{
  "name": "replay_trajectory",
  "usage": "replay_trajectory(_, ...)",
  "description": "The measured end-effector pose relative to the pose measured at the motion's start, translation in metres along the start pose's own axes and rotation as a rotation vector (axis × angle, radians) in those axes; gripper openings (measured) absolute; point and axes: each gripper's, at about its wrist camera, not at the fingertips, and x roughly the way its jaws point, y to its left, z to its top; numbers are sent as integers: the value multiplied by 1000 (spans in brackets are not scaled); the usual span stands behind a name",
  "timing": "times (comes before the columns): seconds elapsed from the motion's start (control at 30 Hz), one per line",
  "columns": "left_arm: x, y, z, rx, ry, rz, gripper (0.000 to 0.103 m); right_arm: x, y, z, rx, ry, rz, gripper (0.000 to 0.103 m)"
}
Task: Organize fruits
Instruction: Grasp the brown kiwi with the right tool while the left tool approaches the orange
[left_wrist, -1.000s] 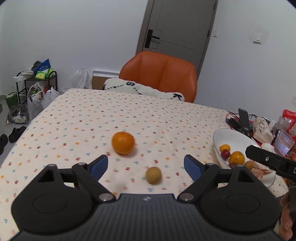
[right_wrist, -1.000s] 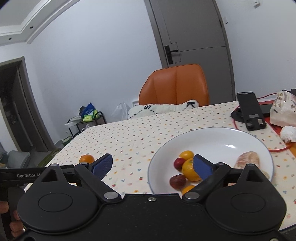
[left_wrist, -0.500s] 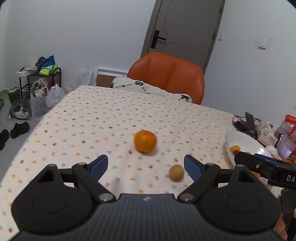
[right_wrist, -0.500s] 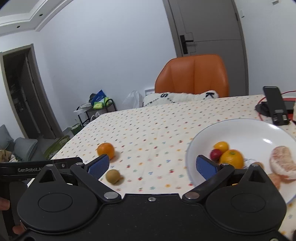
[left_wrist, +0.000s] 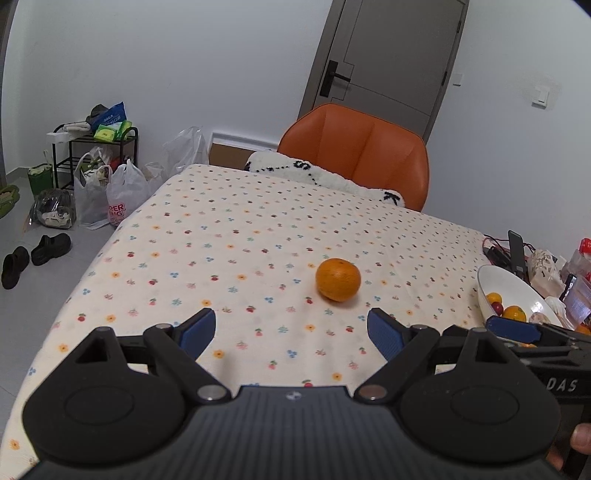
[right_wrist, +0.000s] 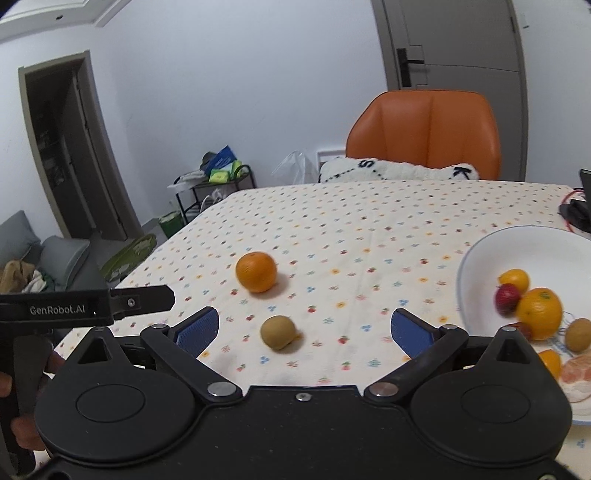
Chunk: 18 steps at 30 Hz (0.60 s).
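With both grippers' jaws spread and empty, you seem to be lining up the right gripper (right_wrist: 304, 328) on the kiwi (right_wrist: 277, 332) at lower centre; centre it, then close.

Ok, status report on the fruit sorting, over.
Both grippers open, holding nothing: left gripper, right gripper. Orange and kiwi loose on the tablecloth, outside the bowl. Nothing in the way.

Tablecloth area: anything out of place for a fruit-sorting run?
Yes. An orange and a brown kiwi-like fruit lie loose on the tablecloth, apart from the white bowl holding the other fruit. Nothing looks spilled or damaged.
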Motion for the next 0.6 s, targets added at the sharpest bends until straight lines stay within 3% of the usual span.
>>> replay_trajectory(0.47, 7, 15, 2, -6, 18, 3, 88, 29, 14, -1, -14, 86, 31, 62)
replay_trajectory(0.6, 11, 13, 3, 2, 25, -4, 88, 40, 14, -3, -6, 131, 41, 31)
